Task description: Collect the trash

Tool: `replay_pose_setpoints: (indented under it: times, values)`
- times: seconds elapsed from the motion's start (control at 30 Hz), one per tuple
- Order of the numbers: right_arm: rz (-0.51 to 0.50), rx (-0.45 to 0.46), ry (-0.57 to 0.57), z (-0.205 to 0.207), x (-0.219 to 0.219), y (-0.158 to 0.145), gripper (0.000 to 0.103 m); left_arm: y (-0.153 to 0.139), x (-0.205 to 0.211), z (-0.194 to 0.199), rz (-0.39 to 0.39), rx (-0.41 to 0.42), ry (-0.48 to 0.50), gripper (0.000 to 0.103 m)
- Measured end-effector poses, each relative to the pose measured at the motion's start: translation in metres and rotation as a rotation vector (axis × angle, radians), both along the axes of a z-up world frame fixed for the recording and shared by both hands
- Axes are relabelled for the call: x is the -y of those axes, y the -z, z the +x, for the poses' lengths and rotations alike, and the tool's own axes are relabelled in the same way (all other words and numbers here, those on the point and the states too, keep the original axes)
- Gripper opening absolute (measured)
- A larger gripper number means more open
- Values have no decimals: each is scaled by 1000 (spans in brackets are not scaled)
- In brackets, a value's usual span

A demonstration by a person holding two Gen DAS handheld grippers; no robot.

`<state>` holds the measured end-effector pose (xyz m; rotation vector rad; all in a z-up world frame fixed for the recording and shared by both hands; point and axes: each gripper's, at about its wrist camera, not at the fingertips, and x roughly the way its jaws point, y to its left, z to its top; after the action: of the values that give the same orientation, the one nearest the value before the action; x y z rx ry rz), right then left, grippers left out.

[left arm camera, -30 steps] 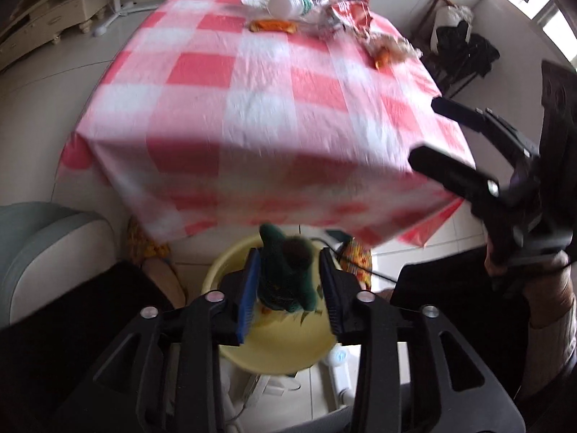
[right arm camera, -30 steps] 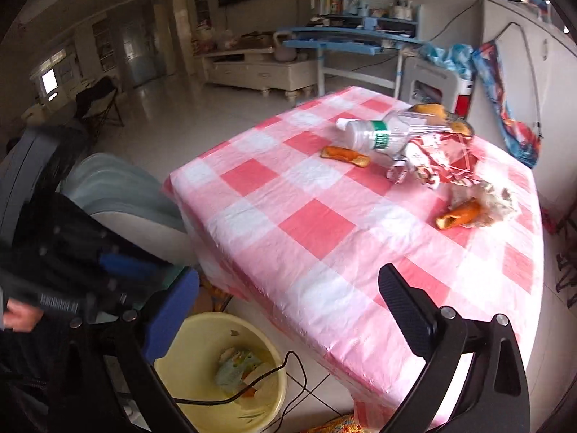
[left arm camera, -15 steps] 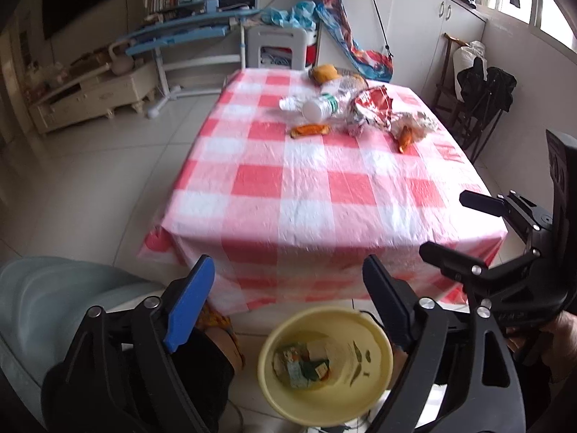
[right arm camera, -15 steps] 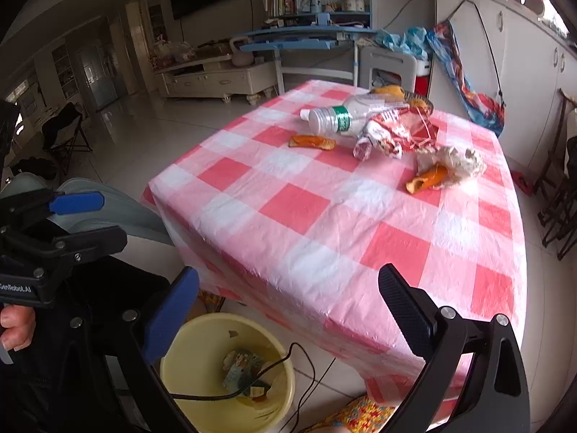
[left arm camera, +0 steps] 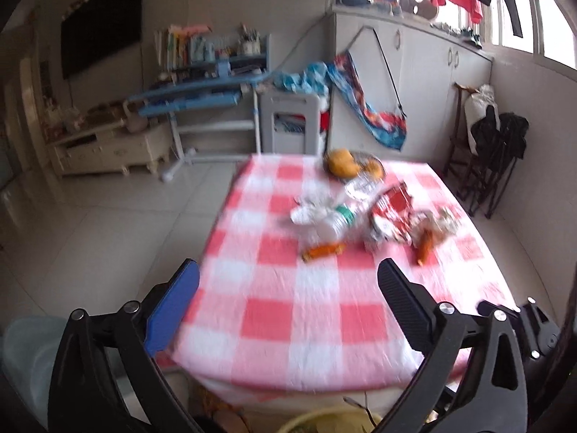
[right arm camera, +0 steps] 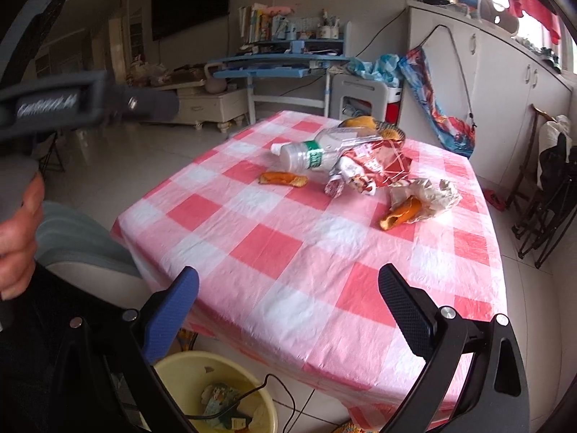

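1. Reading, on the grey body of the left tongs seen from the right wrist view, only a blurred line of white lettering; cannot make out the words.
2. Lying on its side on the table (right arm camera: 288, 252): a clear plastic bottle (right arm camera: 310, 155) with a white cap and a green label band, print too small to read.
3. Touching the bottle's far end, a crumpled red-and-white foil snack bag (right arm camera: 368, 169) with printing that cannot be read; shiny, creased, partly rolled into a tube at its near corner.
4. Resting just in front of the bottle, a flat orange wrapper (right arm camera: 283, 179), long and narrow.
5. Sitting near the right edge, a wad of crumpled white paper (right arm camera: 432, 195) with a second orange wrapper (right arm camera: 400, 214) tucked against its near side.
6. Standing behind the bag, a dark dish with rounded orange-yellow food (right arm camera: 360, 122), partly hidden.
7. Covered with a thin, wrinkled plastic cloth in pink, red and white checks, draping over the table edges.
8. Placed on the tiled floor below the near table edge, a round pale-yellow plastic bin (right arm camera: 202, 379) holding a printed carton and scraps, with a black cable across its rim.
9. Spread wide with nothing between them, having just been opening: left tongs (left arm camera: 288, 281), one pad blue and ribbed, the other black and textured.
10. Spread wide and empty too: right tongs (right arm camera: 288, 288), above the near table corner.
11. Gripping the left tool's handle, a hand (right arm camera: 16, 231) at the picture's left edge.
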<state>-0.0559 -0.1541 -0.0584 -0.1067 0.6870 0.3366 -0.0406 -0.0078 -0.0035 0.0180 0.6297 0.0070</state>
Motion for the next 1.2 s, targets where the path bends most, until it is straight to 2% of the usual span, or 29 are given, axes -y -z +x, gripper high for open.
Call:
replay_pose_setpoints:
  times: [0.07, 0.1, 0.17, 0.2, 0.23, 0.33, 0.63, 1.2]
  values:
    - [16, 6, 29, 4, 4, 1, 95, 9, -6, 4, 10, 19, -25, 96]
    - [25, 4, 40, 6, 5, 1, 95, 19, -10, 6, 19, 4, -51, 96]
    - [37, -4, 62, 11, 7, 4, 95, 33, -15, 16, 13, -92, -87, 96]
    - [42, -7, 70, 13, 8, 5, 95, 34, -19, 18, -35, -103, -64, 96]
    - [50, -15, 75, 15, 8, 6, 95, 31, -20, 17, -48, -84, -63, 96]
    - [81, -43, 74, 20, 8, 9, 95, 28, -16, 12, -9, -42, -66, 96]
    - [52, -42, 74, 18, 3, 13, 95, 38, 2, 9, 19, -77, -11, 96]
    - [8, -23, 59, 16, -5, 14, 95, 42, 6, 10, 30, -86, -5, 96]
